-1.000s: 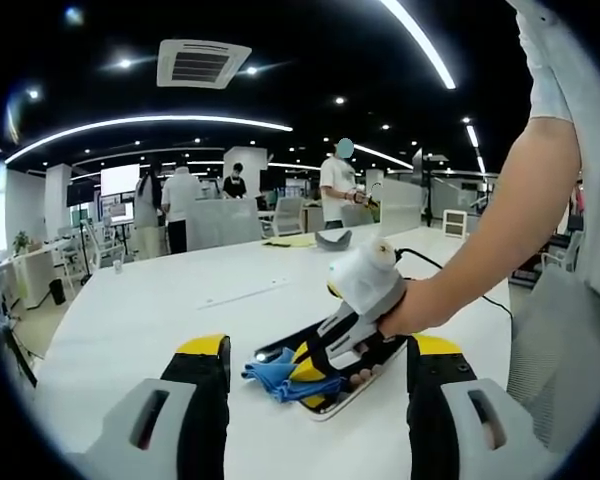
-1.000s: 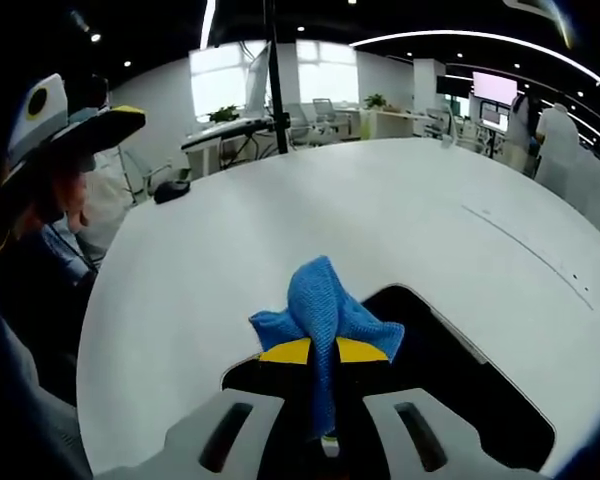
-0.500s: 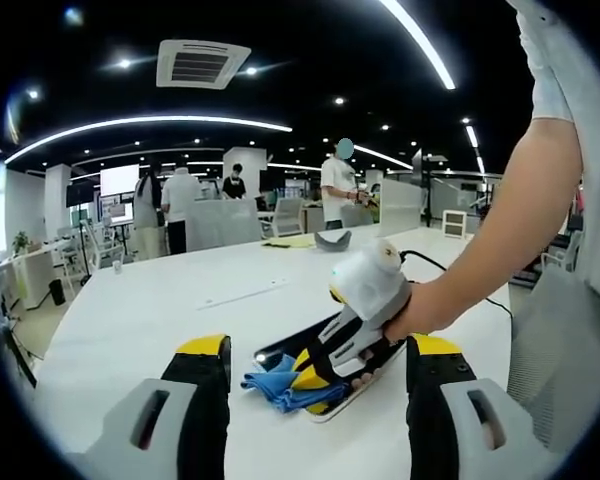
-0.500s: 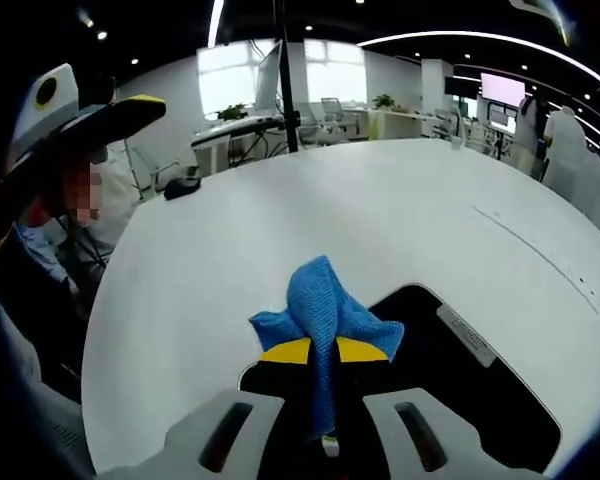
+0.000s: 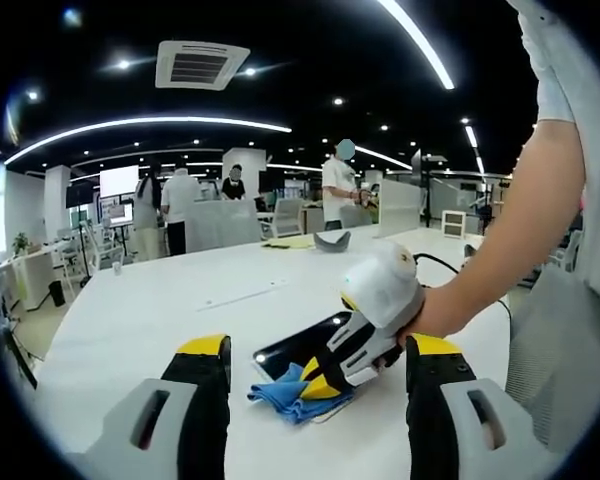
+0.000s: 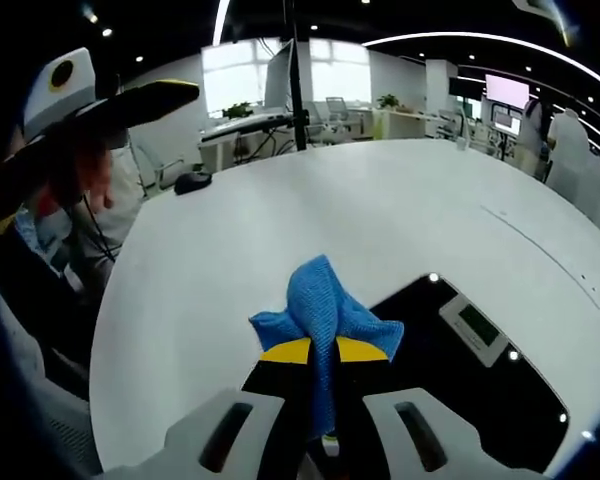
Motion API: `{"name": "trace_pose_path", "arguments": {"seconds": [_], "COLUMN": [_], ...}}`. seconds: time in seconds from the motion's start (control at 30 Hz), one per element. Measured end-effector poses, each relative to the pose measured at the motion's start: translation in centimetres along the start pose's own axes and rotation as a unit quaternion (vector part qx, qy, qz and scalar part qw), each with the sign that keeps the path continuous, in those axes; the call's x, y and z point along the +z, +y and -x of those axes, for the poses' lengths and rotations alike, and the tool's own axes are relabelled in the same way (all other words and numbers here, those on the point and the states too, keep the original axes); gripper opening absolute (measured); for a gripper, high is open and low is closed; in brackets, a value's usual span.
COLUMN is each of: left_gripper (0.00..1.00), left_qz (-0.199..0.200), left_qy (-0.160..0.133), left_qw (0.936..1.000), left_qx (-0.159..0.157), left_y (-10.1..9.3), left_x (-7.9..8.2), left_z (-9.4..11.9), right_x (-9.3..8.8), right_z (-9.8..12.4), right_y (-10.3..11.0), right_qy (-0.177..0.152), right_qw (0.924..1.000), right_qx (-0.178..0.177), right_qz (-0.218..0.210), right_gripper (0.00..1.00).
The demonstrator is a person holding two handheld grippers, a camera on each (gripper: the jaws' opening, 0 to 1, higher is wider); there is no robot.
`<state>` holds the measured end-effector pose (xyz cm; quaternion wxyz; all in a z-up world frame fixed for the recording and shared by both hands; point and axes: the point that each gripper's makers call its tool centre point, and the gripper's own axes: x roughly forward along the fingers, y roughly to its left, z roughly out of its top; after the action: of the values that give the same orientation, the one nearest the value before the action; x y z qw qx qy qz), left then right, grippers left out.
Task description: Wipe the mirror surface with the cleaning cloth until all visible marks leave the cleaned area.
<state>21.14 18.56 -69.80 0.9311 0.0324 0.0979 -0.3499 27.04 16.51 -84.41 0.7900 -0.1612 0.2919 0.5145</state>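
Cloth: blue cloth (image 6: 325, 305) pinched between the jaws of the right gripper (image 6: 323, 349), bunched above the yellow tips; in the left gripper view it (image 5: 290, 392) lies pressed at the near corner of the mirror.
Mirror: dark flat slab (image 6: 480, 385) lying on the white worktop (image 6: 310, 215); in the right gripper view it spreads to the right of and beyond the cloth, with ceiling lights reflected in it.
Key relation: cloth sits at the mirror's near-left edge, so the unwiped glass lies ahead and to the right of the right gripper.
Long axis: in the left gripper view the mirror (image 5: 305, 345) runs on a slant from near left to far right, under the right gripper (image 5: 335, 370).
Nearer hand: the right one, already on the mirror; its hand (image 5: 420, 320) grips the body from the right, forearm reaching in from the far right.
Right pose: tilted down, tips against the worktop at the mirror's edge, jaws closed tight on the cloth.
Left gripper: left gripper (image 5: 315, 375) held back, near side of the mirror, jaws spread wide and empty, framing the scene.
Marks: too faint to tell on the glass.
Judgement: next stroke likely sweeps along the slab's length.
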Motion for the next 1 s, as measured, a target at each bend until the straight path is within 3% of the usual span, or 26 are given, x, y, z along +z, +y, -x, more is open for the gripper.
{"name": "trace_pose_path", "arguments": {"seconds": [1.0], "left_gripper": [0.71], "left_qz": [-0.001], "left_qy": [-0.004], "left_qw": [1.0000], "left_qx": [0.000], "left_y": [-0.2], "left_x": [0.2], "left_z": [0.1], "right_x": [-0.8], "right_z": [0.8], "right_y": [1.6], "right_qy": [0.000], "right_qw": [1.0000], "right_qx": [0.004], "right_qz": [0.004], "right_gripper": [0.02]}}
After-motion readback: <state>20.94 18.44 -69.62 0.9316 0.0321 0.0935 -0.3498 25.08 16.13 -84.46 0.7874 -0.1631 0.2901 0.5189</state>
